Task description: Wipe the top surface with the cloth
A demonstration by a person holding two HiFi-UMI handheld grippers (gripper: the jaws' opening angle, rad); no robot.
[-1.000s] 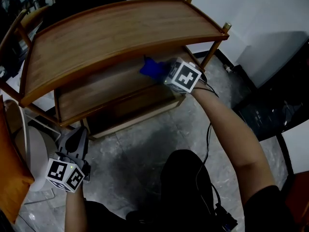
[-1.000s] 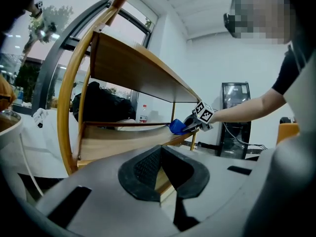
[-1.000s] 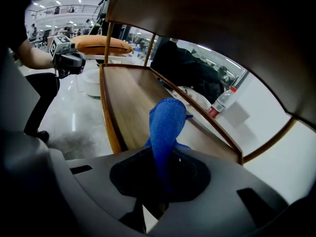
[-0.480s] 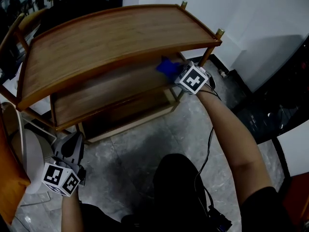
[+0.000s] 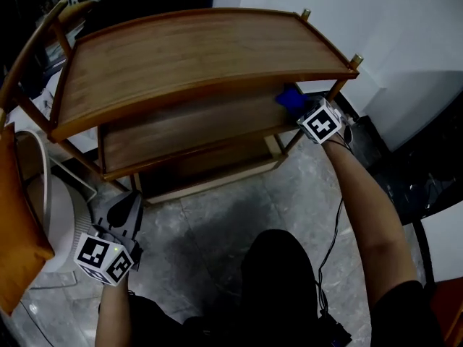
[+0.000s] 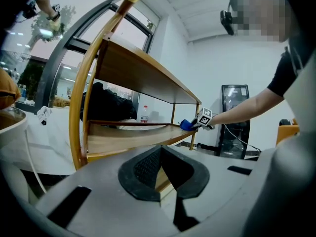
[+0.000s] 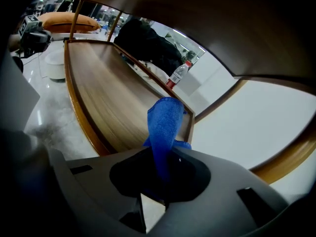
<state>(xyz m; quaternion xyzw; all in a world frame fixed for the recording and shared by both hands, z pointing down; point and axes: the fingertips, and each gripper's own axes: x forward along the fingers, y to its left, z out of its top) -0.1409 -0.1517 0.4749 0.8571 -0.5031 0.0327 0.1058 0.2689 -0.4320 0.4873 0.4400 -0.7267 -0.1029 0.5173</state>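
**Cloth parked under the top shelf.** Your right tool (image 5: pixel 304 113) is clenched on the blue cloth (image 5: pixel 289 97) at the right end of the middle shelf (image 5: pixel 181 132). The shelf belongs to a curved three-tier wooden rack.

The top shelf (image 5: pixel 195 49) lies bare above, and its raised front rim overhangs the cloth. The right front post (image 5: pixel 341 80) rises just beside your tool.

Seen along the right tool's jaws, the cloth rises as a narrow folded strip. Its long axis runs away from the tool toward the middle shelf's back rail, and its free tip curls over. Whether it touches the wood cannot be told.

Beyond the rack's back edge stands a clear bottle (image 7: pixel 178 74) with a red cap; its label is too small to read. A tall black cabinet (image 6: pixel 233 120) stands past the rack's right end.

Your left tool (image 5: pixel 130 207) hangs low off the rack's left front corner, over the grey stone floor (image 5: pixel 217 208). Its jaws are pressed together with nothing between them. Just beside it sit a white round object (image 5: pixel 58 223) and an orange cushion (image 5: pixel 14 223).

The only print in sight is the square black-and-white marker on each tool's cube.
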